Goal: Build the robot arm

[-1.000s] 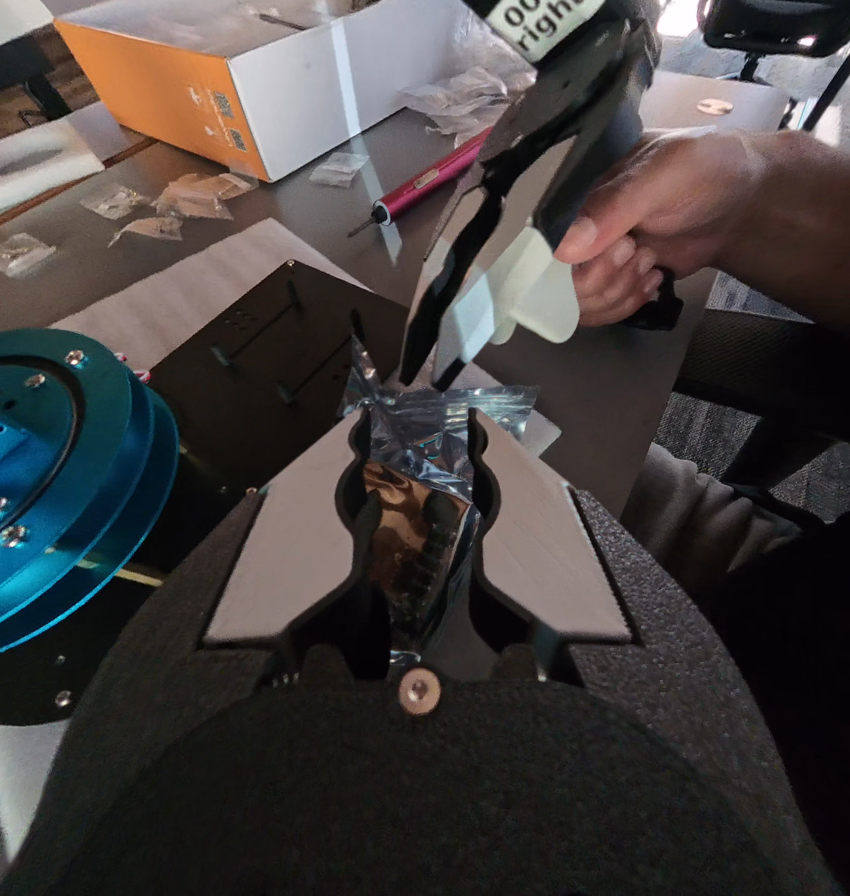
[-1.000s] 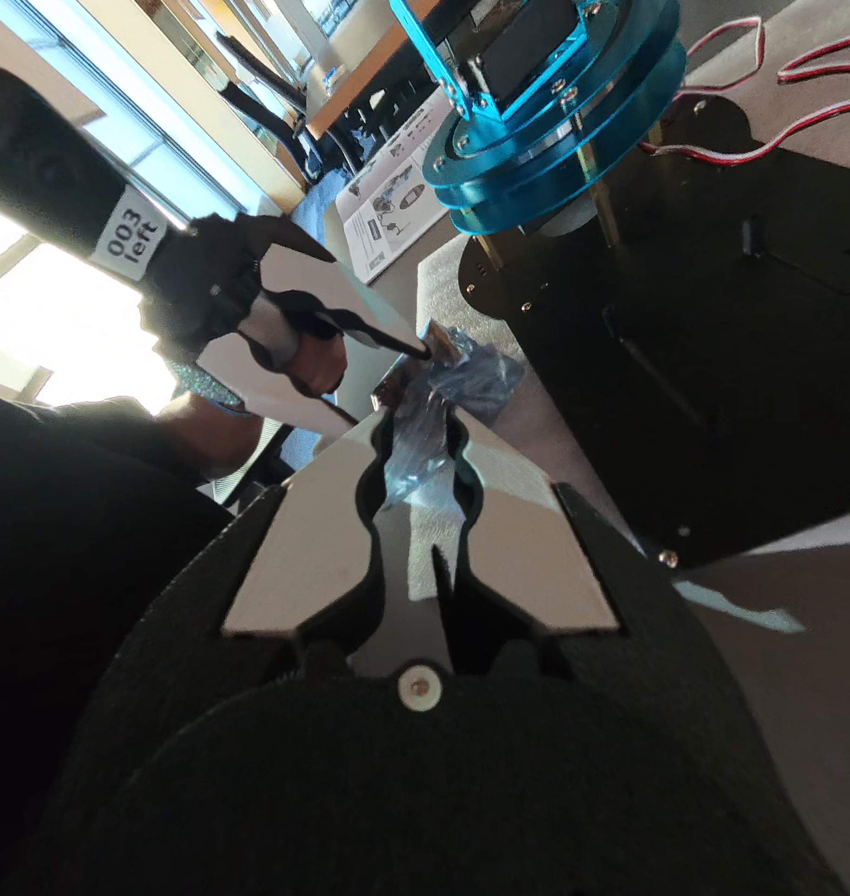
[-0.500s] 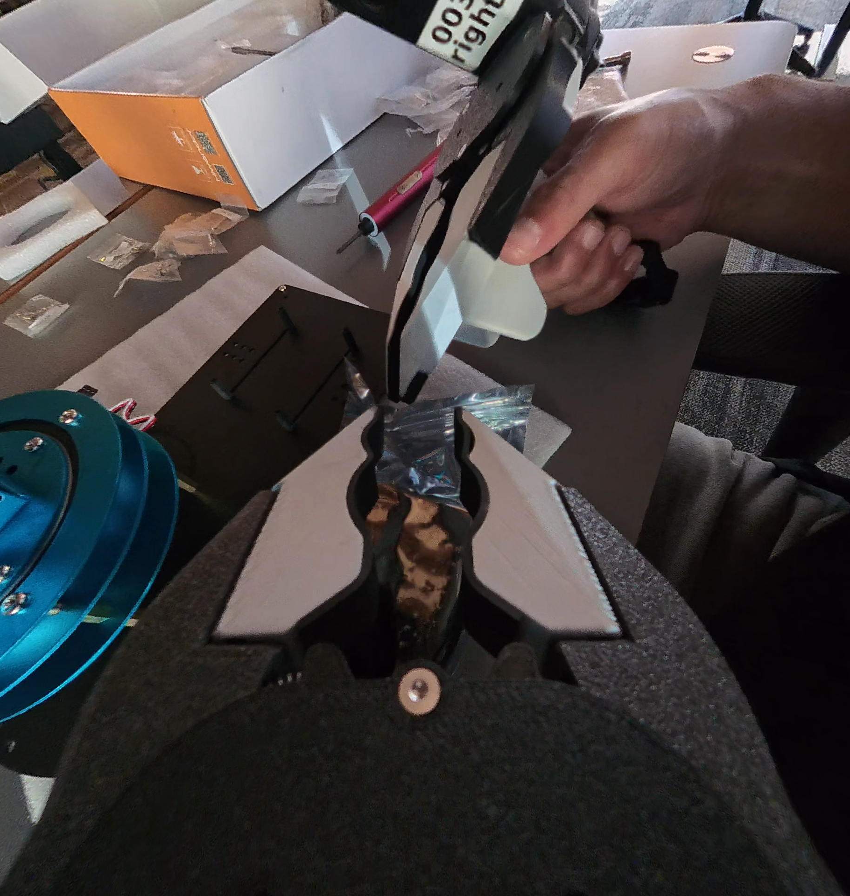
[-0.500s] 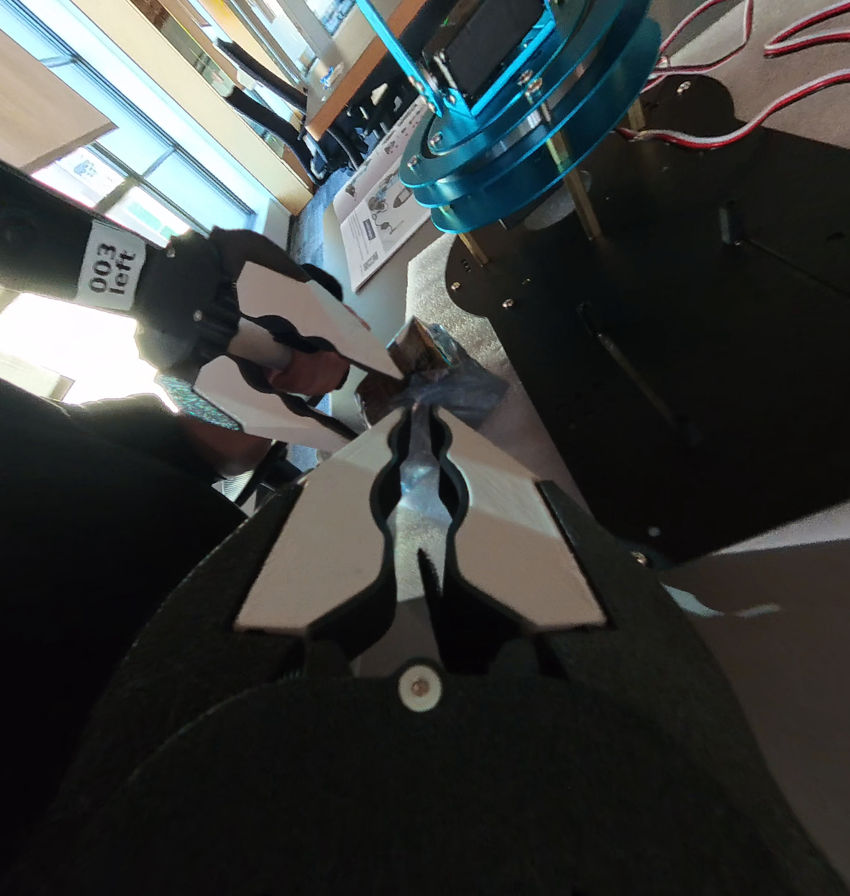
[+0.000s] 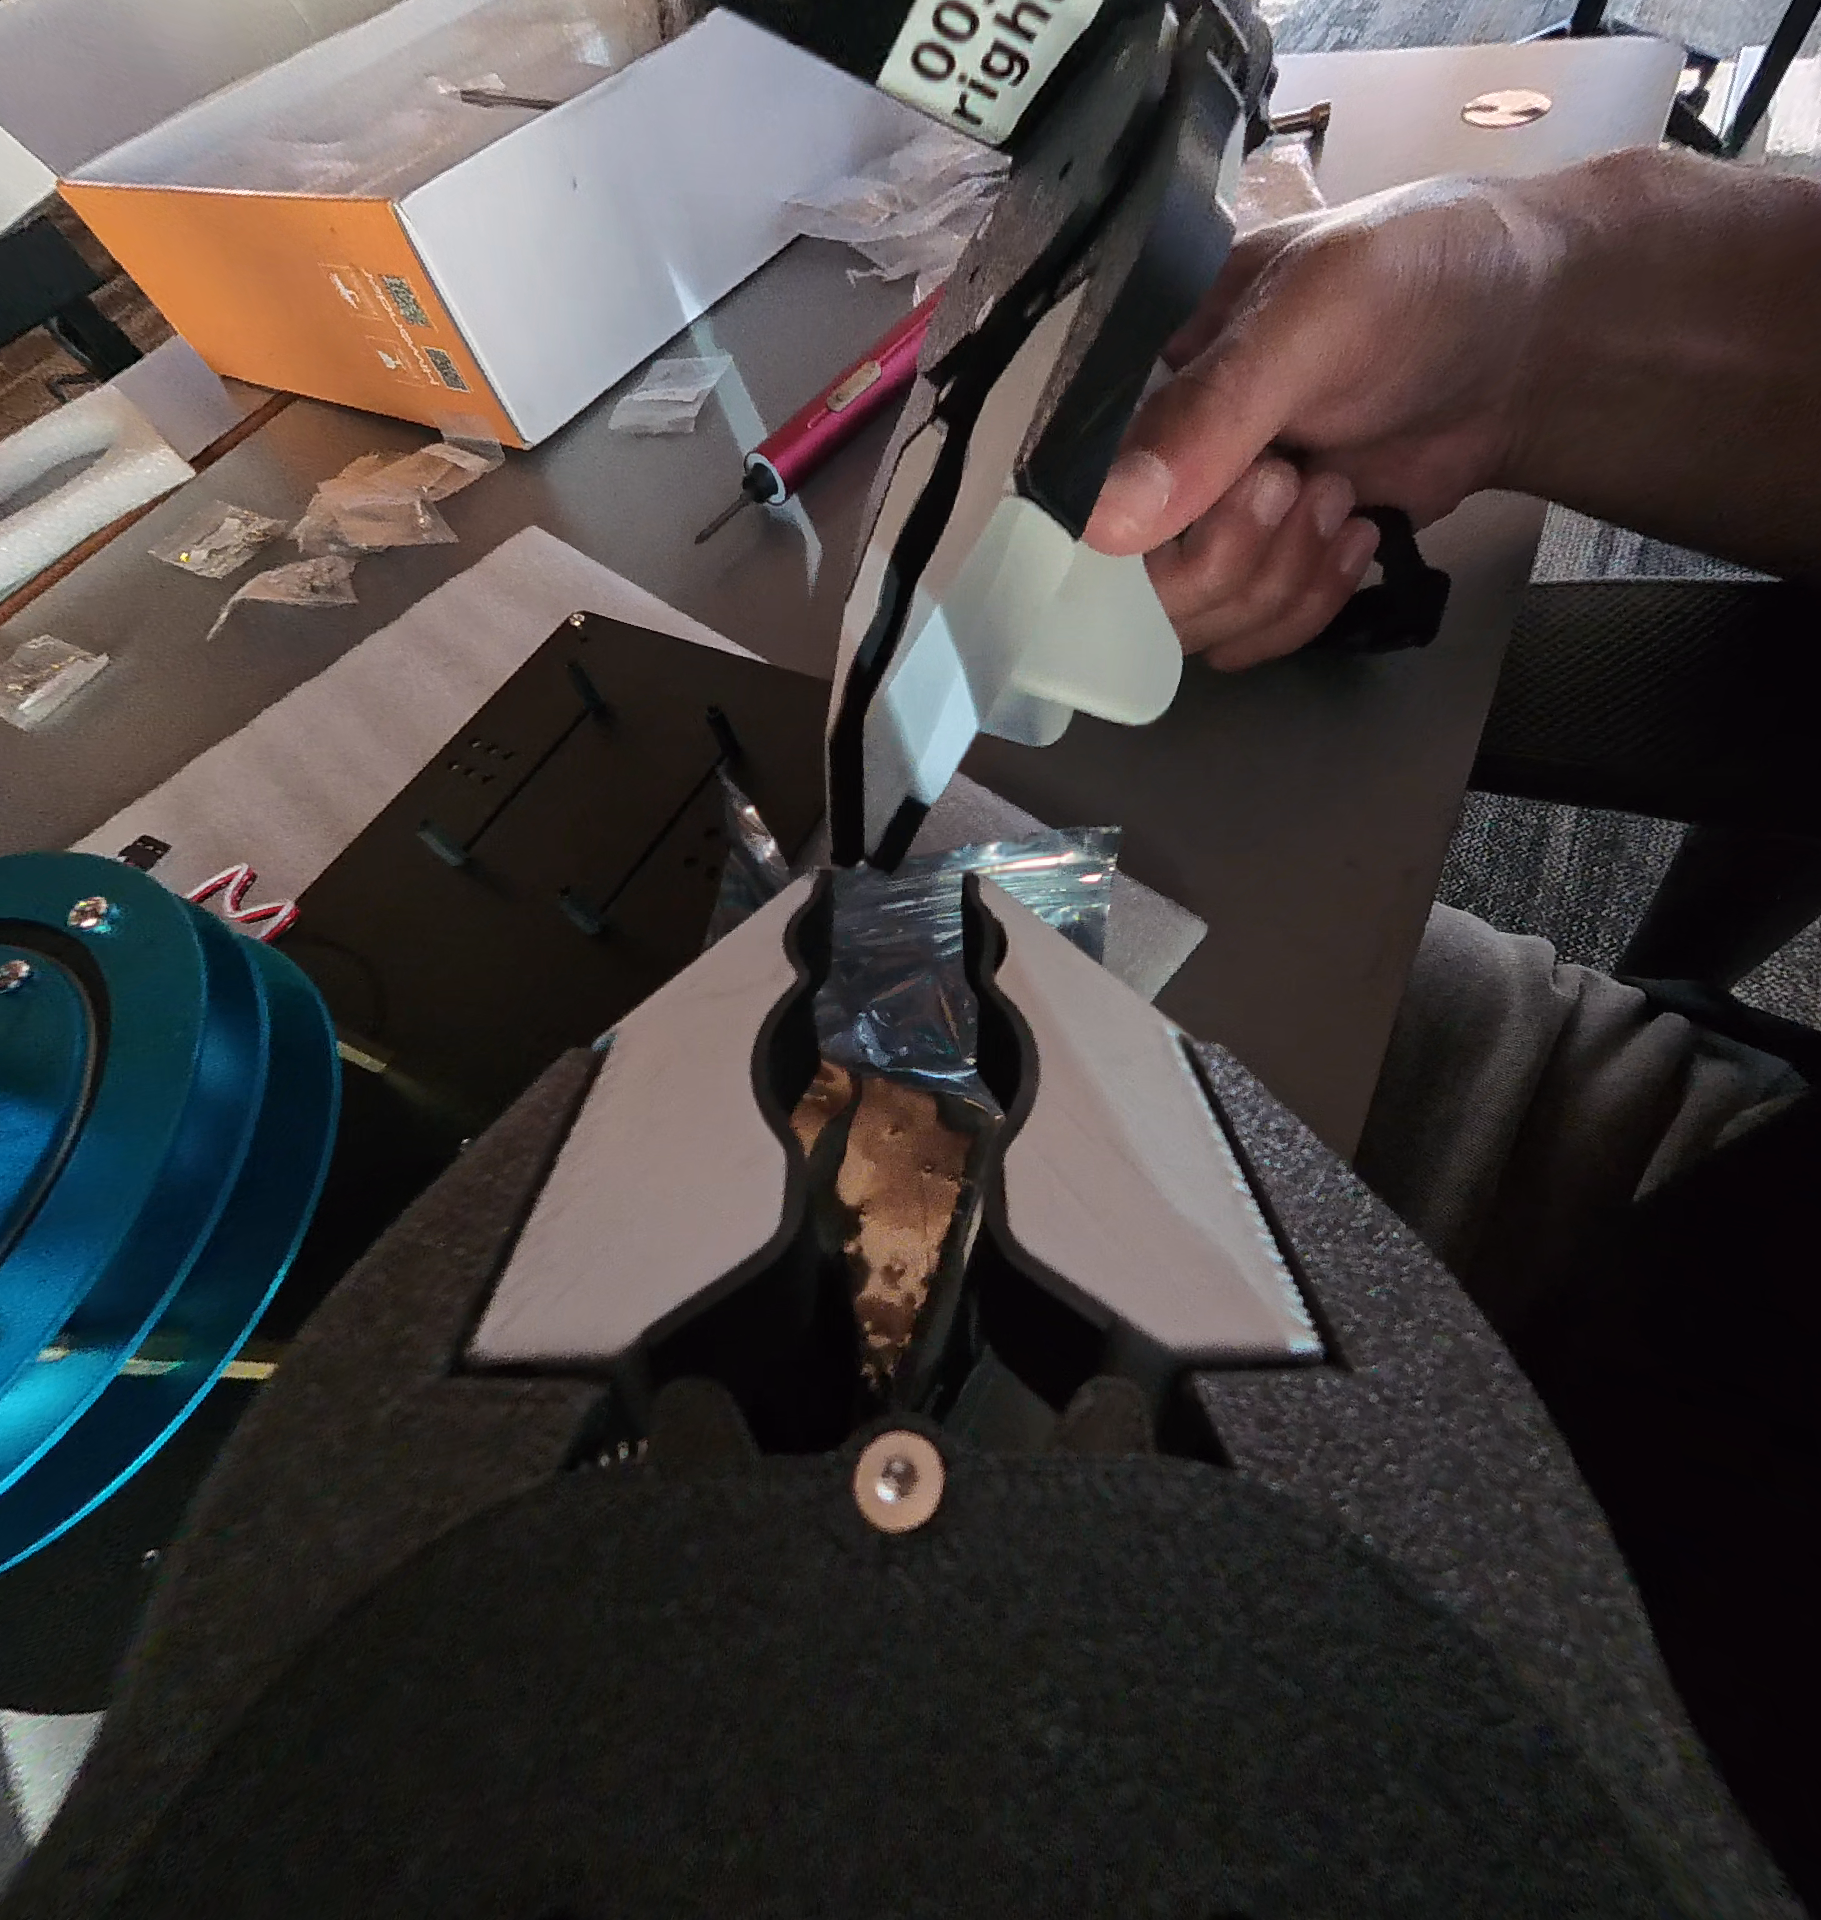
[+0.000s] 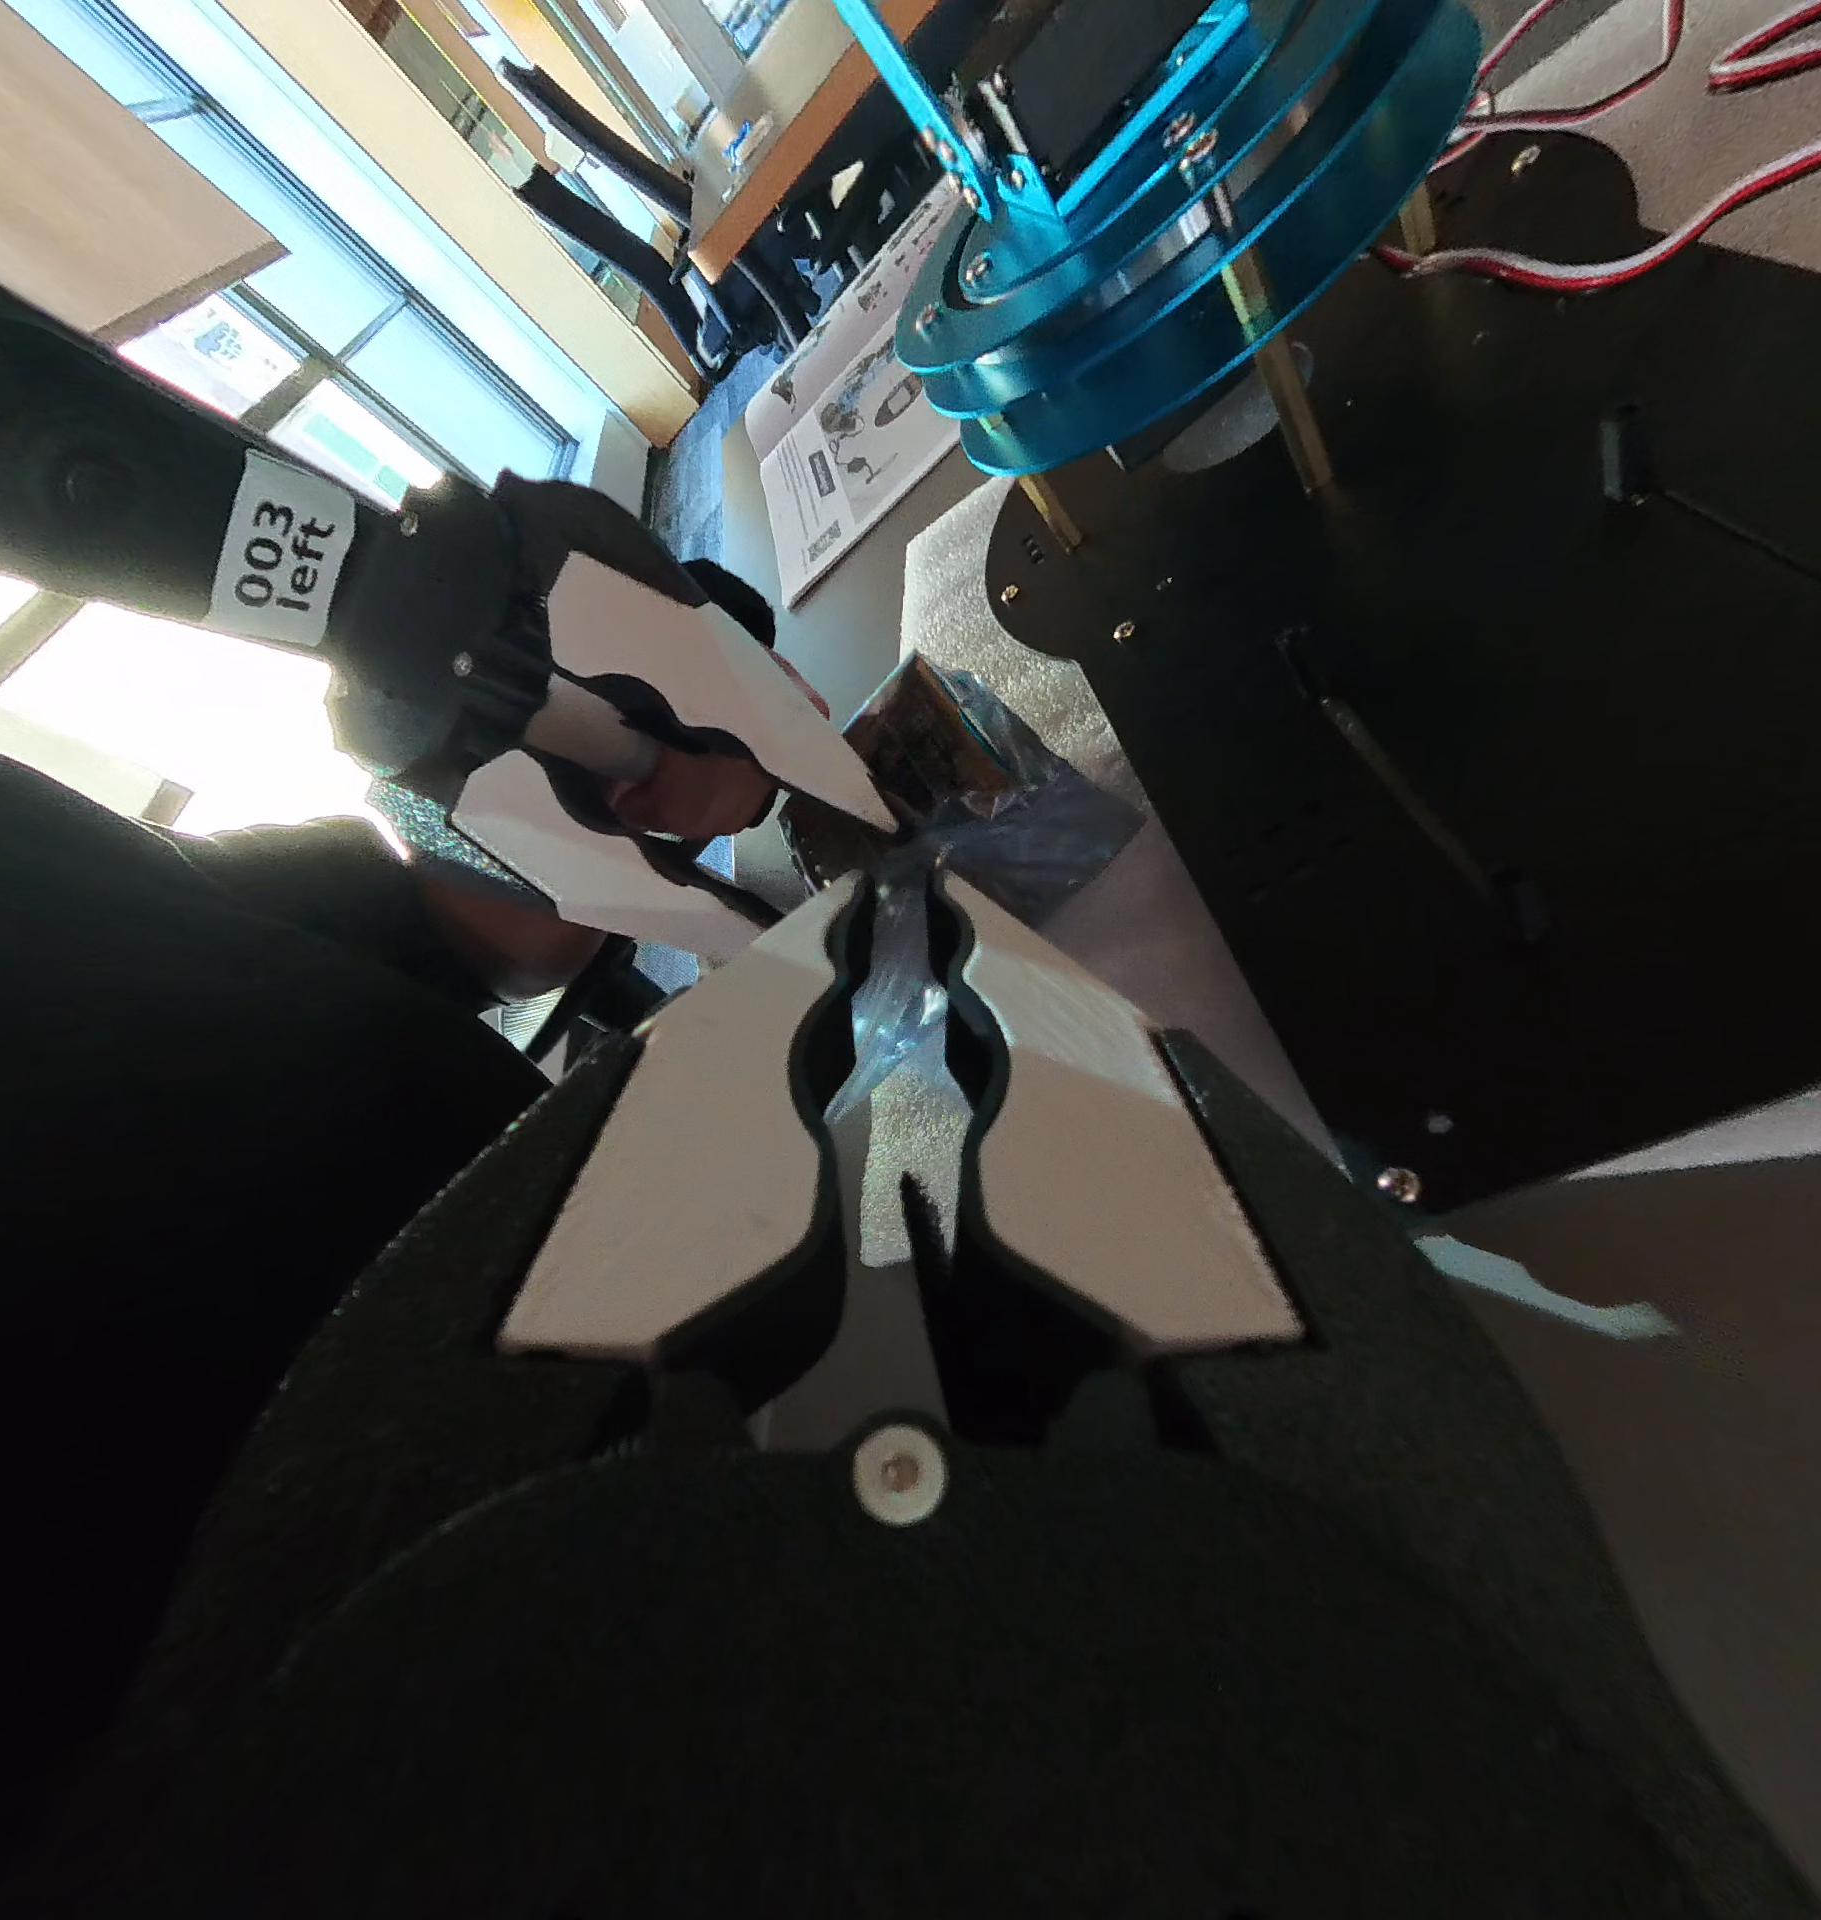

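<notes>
Foil bag (image 5: 890,1049): thin, crinkly, light, slippery; held above the black plate (image 5: 532,831), best pinched at its edges. Left gripper (image 5: 895,894) jaws closed on its body; right gripper (image 6: 901,883) nipping its clear top edge, blue disc stack (image 5: 106,1195) at left.

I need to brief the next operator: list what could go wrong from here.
1. Both the left claw and the right claw pinch the same thin antistatic bag; pulling apart could tear it suddenly.
2. The brown part inside might drop out.
3. The blue disc assembly stands close; a jerk may hit it.
</notes>
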